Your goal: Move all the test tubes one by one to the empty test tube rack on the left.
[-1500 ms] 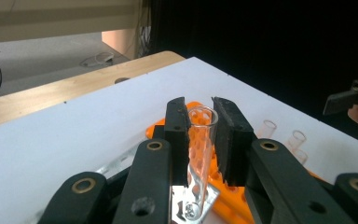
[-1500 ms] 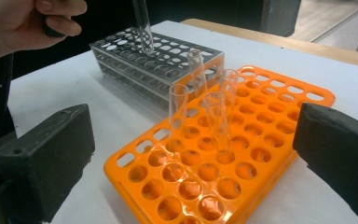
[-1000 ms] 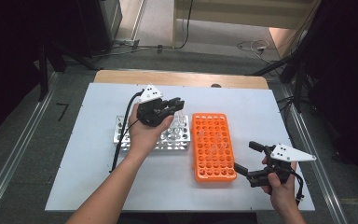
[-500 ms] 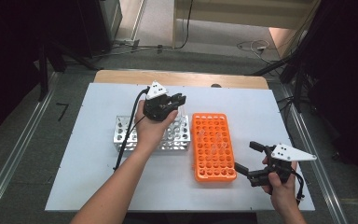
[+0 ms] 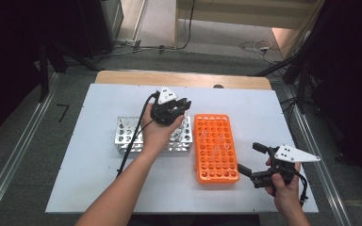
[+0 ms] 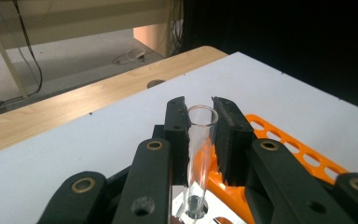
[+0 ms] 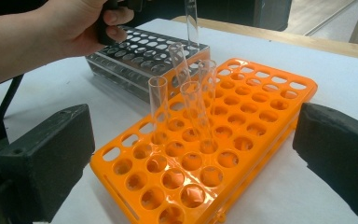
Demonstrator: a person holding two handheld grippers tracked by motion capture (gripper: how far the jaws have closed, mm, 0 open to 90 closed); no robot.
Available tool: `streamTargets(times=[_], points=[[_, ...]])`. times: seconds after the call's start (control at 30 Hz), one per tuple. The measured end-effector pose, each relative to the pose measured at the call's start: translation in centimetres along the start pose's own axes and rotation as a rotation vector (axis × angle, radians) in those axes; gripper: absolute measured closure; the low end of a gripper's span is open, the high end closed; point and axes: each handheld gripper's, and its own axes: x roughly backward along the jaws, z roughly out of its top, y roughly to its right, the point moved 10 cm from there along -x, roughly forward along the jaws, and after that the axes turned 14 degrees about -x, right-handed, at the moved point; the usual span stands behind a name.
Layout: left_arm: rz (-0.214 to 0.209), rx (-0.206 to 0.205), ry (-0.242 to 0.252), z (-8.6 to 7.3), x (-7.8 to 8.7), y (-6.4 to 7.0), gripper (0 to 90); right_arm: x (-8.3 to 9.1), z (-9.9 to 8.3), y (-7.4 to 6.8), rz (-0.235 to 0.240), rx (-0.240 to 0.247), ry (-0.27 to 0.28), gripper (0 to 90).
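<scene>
Glass, thin and clear — the test tube (image 6: 200,140) stands upright between the jaws of the left gripper (image 6: 200,116), which are closed on it just under its rim, a hold that keeps it plumb for lifting out of, or lowering into, a hole. Its foot is still at a hole of the metal rack (image 5: 127,134) directly below the jaws. Just beyond them, to one side, lies the orange rack (image 5: 215,146), where four tubes (image 7: 186,98) already lean in its holes — likely the destination. Those tubes crowd the middle rows, so an entering tube could knock them. The right gripper (image 5: 253,160) waits wide open and empty beside the orange rack's near corner, clear of the path.
</scene>
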Motion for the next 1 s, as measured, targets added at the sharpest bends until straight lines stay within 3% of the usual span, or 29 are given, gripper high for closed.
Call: streamTargets(times=[0.37, 1.0], points=[[-0.002, -0.036, -0.070, -1.2, -0.7, 0.6, 75.5, -0.1, -0.1, 0.0, 0.002, 0.004, -0.003, 0.0], [-0.050, -0.023, -0.189, -3.2, -1.5, 1.2, 75.1, -0.3, -0.2, 0.0, 0.004, 0.007, -0.011, 0.0]])
